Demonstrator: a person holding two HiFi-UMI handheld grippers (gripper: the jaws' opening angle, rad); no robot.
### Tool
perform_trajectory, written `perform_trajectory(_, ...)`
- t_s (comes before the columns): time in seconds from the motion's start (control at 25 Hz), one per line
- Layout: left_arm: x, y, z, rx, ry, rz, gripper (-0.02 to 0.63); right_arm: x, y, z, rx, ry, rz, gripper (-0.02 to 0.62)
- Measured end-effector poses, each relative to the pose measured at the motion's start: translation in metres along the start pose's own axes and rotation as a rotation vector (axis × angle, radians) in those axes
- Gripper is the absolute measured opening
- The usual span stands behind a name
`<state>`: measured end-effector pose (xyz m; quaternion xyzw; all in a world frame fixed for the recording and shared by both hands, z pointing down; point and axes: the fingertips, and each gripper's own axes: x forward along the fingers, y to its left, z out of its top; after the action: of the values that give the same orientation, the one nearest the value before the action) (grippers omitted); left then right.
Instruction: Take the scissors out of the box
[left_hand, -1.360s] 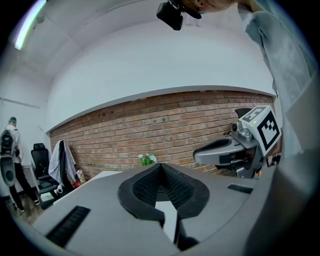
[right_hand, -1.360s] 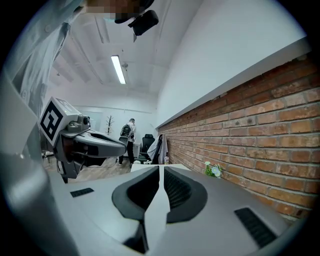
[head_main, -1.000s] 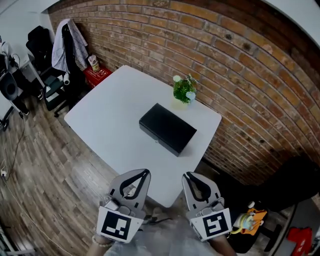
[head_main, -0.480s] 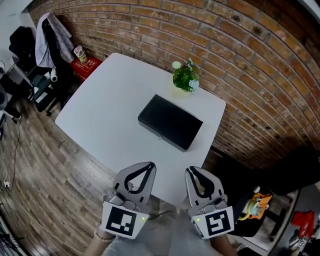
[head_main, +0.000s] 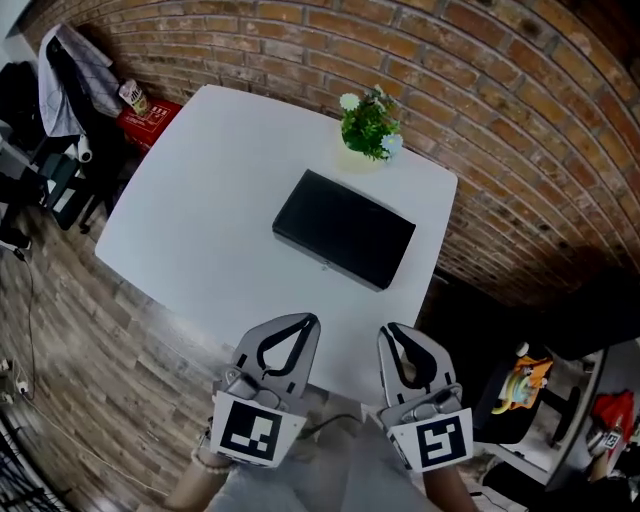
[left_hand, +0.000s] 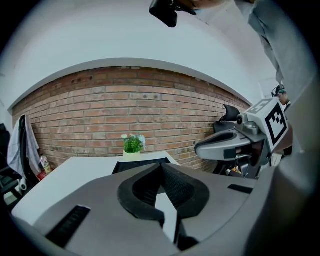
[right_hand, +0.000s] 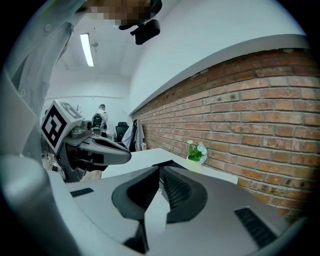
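A flat black box lies with its lid down in the middle of the white table; no scissors show. The box appears in the left gripper view just past the jaws, and the box peeks over the jaws in the right gripper view. My left gripper and right gripper hover side by side at the table's near edge, short of the box. Both are shut with nothing between the tips.
A small potted plant stands behind the box by the brick wall. A red crate with a tin and chairs with clothes sit off the table's far left. A dark chair and coloured items lie at the right.
The view has shifted forward over the table; the box now sits closer to the picture's centre. Both grippers stay shut and have edged slightly right and down in the view.
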<state>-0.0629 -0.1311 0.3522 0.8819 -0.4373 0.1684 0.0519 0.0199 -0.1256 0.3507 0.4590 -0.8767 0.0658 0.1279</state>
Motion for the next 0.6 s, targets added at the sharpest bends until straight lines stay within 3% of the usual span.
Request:
perform_trajectory(0.4,0.042,0.019,-0.034,-0.02,0.064,-0.088,0.015,0.019,-0.006,-0.021,0.047,0.054,-0.087,0.057)
perform_trajectory(0.6,0.062,0.028,-0.057,-0.037,0.11,-0.09,0.018,0.03,-0.01,-0.027,0.076,0.048,-0.116,0.057)
